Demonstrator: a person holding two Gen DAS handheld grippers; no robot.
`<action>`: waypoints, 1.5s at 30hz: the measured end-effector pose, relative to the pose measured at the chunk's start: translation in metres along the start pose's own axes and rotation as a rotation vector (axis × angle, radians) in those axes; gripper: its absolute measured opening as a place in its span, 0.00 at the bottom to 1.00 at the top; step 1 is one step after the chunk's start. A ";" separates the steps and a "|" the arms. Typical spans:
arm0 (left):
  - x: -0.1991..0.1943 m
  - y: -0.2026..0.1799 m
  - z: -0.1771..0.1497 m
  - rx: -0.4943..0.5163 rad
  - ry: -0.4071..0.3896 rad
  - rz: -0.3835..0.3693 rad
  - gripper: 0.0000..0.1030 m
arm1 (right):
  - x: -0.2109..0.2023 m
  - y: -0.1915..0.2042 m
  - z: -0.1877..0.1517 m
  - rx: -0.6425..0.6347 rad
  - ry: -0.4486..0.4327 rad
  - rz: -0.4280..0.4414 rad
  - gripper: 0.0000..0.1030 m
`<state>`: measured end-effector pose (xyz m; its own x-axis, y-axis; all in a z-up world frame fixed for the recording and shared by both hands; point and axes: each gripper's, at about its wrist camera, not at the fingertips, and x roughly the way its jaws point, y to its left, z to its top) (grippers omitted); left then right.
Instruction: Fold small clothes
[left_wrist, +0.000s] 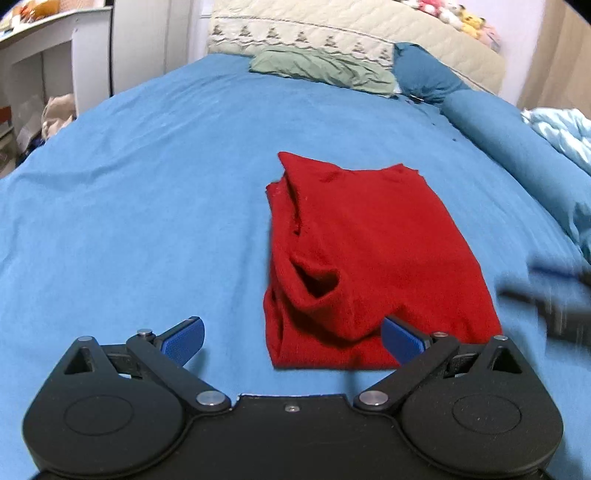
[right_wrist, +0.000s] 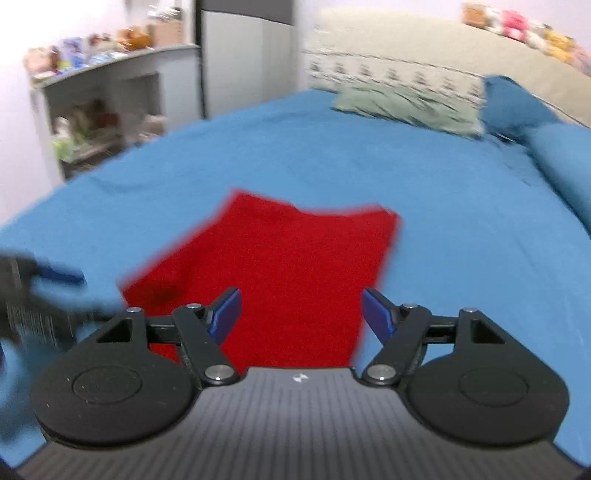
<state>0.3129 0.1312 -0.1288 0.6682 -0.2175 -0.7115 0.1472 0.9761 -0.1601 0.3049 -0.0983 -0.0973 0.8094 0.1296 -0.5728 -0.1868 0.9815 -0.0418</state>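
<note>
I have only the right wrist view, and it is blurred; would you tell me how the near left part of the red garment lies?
Observer: The red garment has a puckered fold with an open pocket near its left edge.
Operator: Is the left gripper holding it?
Observer: No, the left gripper is open, with nothing between its pads.
Operator: Is the garment's front hem tidy?
Observer: It lies fairly straight on the blue sheet.

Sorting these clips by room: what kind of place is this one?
Most likely a bedroom. A red garment lies on a wide bed with a blue sheet, a green pillow sits by the headboard, and plush toys line its top.
</note>
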 end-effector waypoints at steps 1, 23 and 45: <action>0.001 0.000 0.001 -0.013 0.002 0.002 1.00 | -0.002 0.000 -0.015 0.001 0.011 -0.015 0.85; 0.013 0.000 0.007 -0.088 -0.004 0.025 1.00 | 0.036 0.008 -0.072 0.120 0.015 -0.186 0.78; 0.002 0.017 0.035 0.085 -0.040 0.092 1.00 | -0.020 -0.059 -0.049 0.076 0.071 0.076 0.96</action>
<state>0.3420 0.1473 -0.1090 0.7101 -0.1289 -0.6922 0.1446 0.9888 -0.0358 0.2722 -0.1655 -0.1235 0.7528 0.1964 -0.6283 -0.2011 0.9774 0.0646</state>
